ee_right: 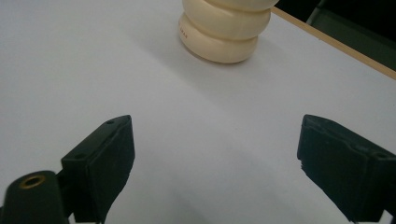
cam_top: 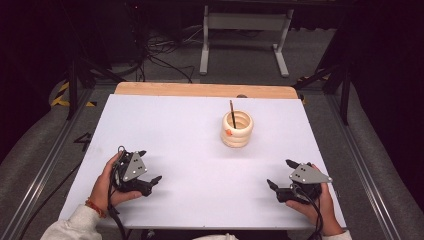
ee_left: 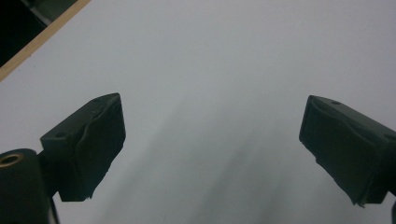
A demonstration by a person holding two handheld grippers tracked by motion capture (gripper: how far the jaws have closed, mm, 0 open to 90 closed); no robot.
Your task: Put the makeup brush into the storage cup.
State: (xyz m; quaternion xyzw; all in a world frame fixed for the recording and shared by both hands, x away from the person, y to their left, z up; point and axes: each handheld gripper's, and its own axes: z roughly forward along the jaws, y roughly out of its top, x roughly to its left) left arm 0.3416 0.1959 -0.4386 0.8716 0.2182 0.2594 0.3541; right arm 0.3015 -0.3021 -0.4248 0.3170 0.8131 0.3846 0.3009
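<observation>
A cream ribbed holder (cam_top: 237, 129) stands upright on the white table (cam_top: 200, 150), right of centre, with a thin dark stick (cam_top: 232, 114) standing in it. Its lower rings (ee_right: 224, 32) show at the top of the right gripper view. My left gripper (cam_top: 150, 167) rests near the front left of the table, held by a hand, its jaws wide apart over bare white surface (ee_left: 210, 93). At the front right my right gripper (cam_top: 282, 174) is also open, empty, pointing toward the holder from a distance.
A wooden strip (cam_top: 205, 90) runs along the table's far edge. Beyond it are a white table frame (cam_top: 245, 30) and cables on the grey floor (cam_top: 165, 55). Metal rails (cam_top: 360, 155) flank both sides of the table.
</observation>
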